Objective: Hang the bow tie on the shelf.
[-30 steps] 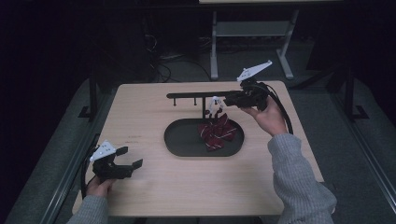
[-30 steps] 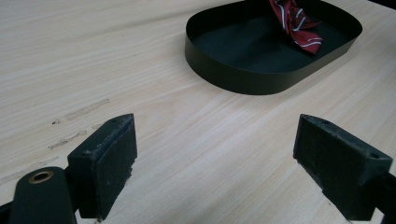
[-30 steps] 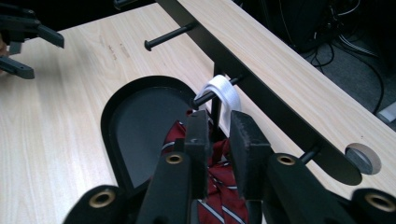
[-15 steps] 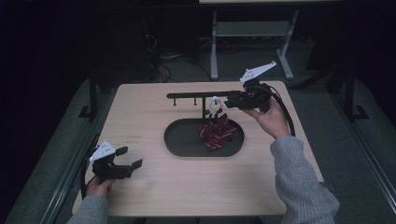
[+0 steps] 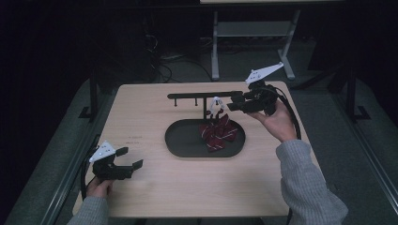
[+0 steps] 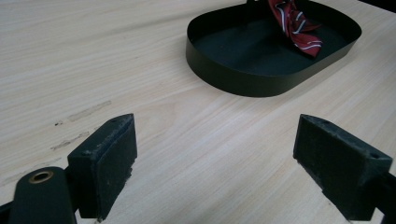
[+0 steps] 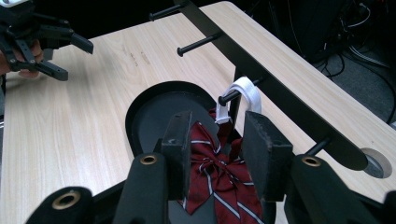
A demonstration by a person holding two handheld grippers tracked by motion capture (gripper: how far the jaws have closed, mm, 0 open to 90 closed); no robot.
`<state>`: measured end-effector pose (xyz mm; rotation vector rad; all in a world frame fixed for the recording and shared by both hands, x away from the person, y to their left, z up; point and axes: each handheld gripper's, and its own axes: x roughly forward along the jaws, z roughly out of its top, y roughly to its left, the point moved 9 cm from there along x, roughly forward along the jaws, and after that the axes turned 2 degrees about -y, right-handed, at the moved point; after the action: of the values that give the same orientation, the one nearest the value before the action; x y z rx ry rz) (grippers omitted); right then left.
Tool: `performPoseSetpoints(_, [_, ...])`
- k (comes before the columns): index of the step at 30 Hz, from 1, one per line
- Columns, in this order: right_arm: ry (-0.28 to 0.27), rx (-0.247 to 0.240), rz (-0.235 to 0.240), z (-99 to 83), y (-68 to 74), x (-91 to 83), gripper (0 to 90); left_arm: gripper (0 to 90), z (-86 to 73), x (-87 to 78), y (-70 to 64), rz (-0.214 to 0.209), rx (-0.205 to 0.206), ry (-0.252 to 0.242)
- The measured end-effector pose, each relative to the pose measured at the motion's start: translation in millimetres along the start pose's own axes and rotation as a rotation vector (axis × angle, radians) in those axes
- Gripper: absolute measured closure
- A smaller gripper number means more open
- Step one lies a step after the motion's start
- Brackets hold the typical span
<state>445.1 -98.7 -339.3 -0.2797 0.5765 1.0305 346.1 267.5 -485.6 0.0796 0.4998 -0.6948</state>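
The bow tie (image 5: 218,133) hangs by its white strap (image 7: 243,95) from a peg of the rack (image 5: 202,96), over the black tray (image 5: 185,140). The right gripper (image 7: 217,144) hovers just beside it, jaws parted, holding nothing. The left gripper (image 5: 126,158) rests wide open, well apart, near the table (image 5: 155,192) edge.
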Motion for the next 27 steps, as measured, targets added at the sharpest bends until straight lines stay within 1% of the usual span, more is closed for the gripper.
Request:
performPoseSetpoints(12, [-0.013,0.020,0.005,-11.2,0.1,-6.8,57.7,13.0,-0.1,-0.7,0.3,0.002,-0.003,-0.002])
performPoseSetpoints(15, [-0.019,0.033,0.019,-15.4,1.2,-9.7,55.9,13.0,0.0,-0.8,0.5,0.002,-0.002,-0.004])
performPoseSetpoints(17, [-0.028,0.031,0.010,-17.2,2.8,-12.2,55.4,13.0,-0.3,-0.7,-0.1,0.001,-0.012,-0.003])
performPoseSetpoints(19, [-0.031,0.028,0.007,-19.5,4.1,-14.3,55.1,13.0,-0.3,-0.6,0.0,0.001,-0.011,-0.004])
performPoseSetpoints(24, [-0.031,0.040,0.004,-25.0,3.7,-17.2,54.6,13.0,-0.2,-0.9,-0.7,-0.001,-0.007,-0.003])
performPoseSetpoints(25, [-0.022,0.053,0.015,-28.0,3.3,-18.5,54.1,13.0,0.1,-1.0,-0.9,-0.002,-0.009,-0.005])
performPoseSetpoints(27, [-0.026,0.051,0.012,-29.3,3.6,-19.6,54.1,13.0,0.1,-1.1,-0.9,-0.001,-0.008,-0.005])
